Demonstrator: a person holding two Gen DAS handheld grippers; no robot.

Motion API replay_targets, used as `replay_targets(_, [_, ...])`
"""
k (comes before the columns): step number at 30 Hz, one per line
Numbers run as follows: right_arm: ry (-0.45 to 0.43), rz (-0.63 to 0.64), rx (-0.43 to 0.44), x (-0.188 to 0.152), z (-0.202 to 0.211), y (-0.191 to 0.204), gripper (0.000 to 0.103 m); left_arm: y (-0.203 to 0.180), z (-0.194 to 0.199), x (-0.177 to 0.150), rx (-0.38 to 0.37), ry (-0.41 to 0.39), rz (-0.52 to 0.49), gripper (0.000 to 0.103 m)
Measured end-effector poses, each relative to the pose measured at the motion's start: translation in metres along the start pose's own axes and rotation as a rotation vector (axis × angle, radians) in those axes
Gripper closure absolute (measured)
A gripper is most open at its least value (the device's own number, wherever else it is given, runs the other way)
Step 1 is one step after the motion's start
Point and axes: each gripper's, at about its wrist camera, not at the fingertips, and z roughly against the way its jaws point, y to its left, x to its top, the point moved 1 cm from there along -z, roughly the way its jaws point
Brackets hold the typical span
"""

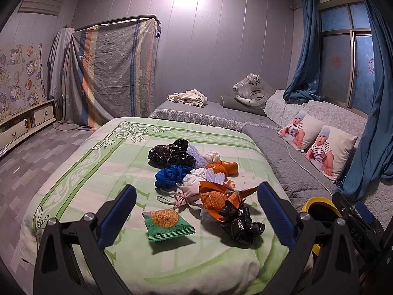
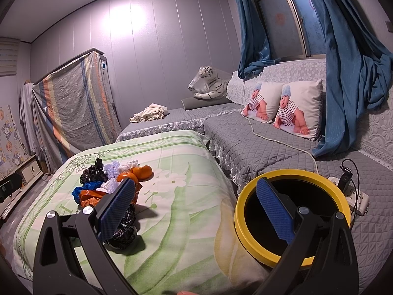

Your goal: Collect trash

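Observation:
A heap of trash lies on the green quilt: a green snack packet nearest me, a crumpled black bag, an orange wrapper, blue plastic, white wads, another black bag and orange peel. My left gripper hovers open above the packet and the black bag, holding nothing. My right gripper is open and empty, its left finger over the pile and its right finger over the yellow-rimmed black bin.
The bin stands at the quilt's right edge beside a grey quilted sofa with two baby-print pillows. A power strip with cables lies behind the bin. A plush tiger, blue curtains and a draped rack stand farther off.

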Motion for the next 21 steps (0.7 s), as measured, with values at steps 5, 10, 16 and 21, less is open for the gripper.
replay_targets(5, [0.000,-0.001,0.000,-0.001,0.000,0.000,0.008,0.000,0.000,0.000,0.000,-0.003,0.000,0.007])
replay_targets(10, [0.000,0.003,0.005,-0.001,-0.001,0.001,0.008,0.003,-0.001,-0.003,-0.015,-0.023,-0.009,0.008])
replay_targets(16, [0.019,0.059,0.105,-0.005,-0.009,0.012,0.008,0.038,-0.014,-0.008,-0.106,-0.048,0.015,0.008])
replay_targets(21, [0.044,0.129,0.189,-0.007,-0.023,0.029,0.008,0.066,-0.035,-0.024,-0.127,-0.006,0.025,0.008])
